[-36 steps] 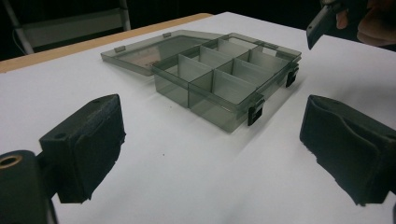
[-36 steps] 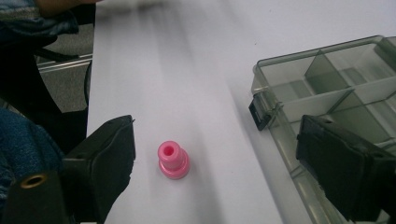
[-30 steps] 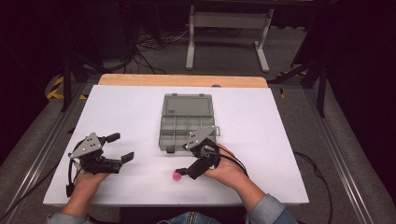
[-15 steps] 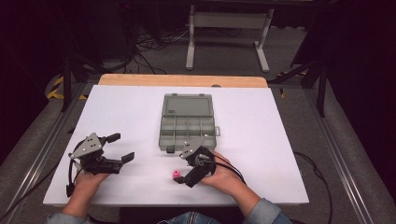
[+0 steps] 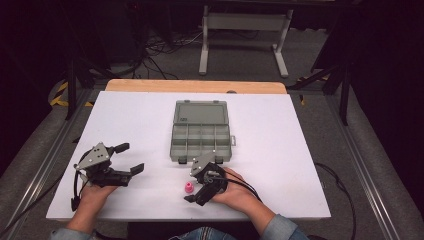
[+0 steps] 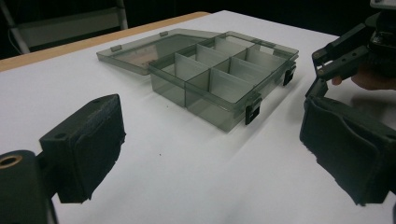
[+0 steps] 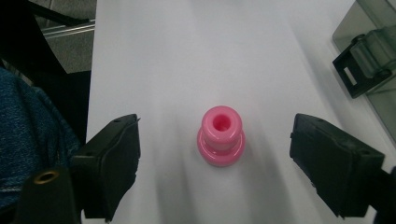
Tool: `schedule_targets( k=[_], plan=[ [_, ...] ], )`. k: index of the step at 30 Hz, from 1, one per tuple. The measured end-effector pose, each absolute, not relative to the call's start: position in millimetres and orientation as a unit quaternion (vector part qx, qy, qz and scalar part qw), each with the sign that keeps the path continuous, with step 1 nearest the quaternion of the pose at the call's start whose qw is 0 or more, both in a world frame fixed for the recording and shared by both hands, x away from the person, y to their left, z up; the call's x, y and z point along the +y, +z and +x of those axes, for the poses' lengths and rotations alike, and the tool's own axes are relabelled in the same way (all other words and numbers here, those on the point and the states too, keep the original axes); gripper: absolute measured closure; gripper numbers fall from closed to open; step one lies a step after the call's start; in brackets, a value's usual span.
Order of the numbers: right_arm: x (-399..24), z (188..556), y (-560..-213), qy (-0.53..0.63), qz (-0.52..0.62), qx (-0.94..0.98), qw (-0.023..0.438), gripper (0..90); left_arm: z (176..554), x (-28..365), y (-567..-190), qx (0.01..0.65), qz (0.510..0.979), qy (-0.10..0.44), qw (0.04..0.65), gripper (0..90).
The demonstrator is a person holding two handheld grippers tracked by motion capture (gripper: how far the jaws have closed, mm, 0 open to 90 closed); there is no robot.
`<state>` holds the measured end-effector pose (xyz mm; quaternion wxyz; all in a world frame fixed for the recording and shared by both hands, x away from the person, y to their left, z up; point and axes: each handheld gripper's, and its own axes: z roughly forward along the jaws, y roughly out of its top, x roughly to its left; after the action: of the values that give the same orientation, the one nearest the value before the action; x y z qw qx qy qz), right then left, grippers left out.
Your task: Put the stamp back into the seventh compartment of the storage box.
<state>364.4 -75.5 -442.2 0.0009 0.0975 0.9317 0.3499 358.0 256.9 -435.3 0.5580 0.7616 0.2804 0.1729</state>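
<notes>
STEP: we line up right gripper [image 7: 215, 154] over pink spool [image 7: 221, 136] | JAWS: wide, closing, nothing gripped; left gripper [image 6: 210, 154] wide, empty | NEXT: we lower, then pinch the spool.

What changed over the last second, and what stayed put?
The right tool came down and toward the near edge, to the pink piece, which now sits between its open, untouching jaws as they have just been closing. The left tool, pink piece and open compartment box stayed put.

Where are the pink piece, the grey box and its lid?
pink piece [image 7: 221, 136], right gripper view, its top ring.
box [image 5: 201, 144], high view, its middle dividers.
lid [image 5: 201, 112], high view, its flat middle.
</notes>
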Motion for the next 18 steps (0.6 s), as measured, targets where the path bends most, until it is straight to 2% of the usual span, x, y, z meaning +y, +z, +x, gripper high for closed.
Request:
schedule_targets(
  k=[5, 16, 18],
  plan=[
    [-71.6, 362.3, -445.3, 0.341, 0.087, 0.936, 0.009, 25.5, 358.7, 257.3, -435.9, 0.281, 0.762, 0.172, 0.558, 7.6],
    [-68.0, 358.5, -446.2, 0.332, 0.086, 0.939, 0.022, 64.1, 358.3, 256.8, -436.0, 0.28, 0.762, 0.172, 0.558, 7.6],
    [-67.9, 358.2, -446.3, 0.329, 0.087, 0.94, 0.026, 64.6, 358.3, 256.8, -435.9, 0.28, 0.762, 0.172, 0.558, 7.6]
  ],
)
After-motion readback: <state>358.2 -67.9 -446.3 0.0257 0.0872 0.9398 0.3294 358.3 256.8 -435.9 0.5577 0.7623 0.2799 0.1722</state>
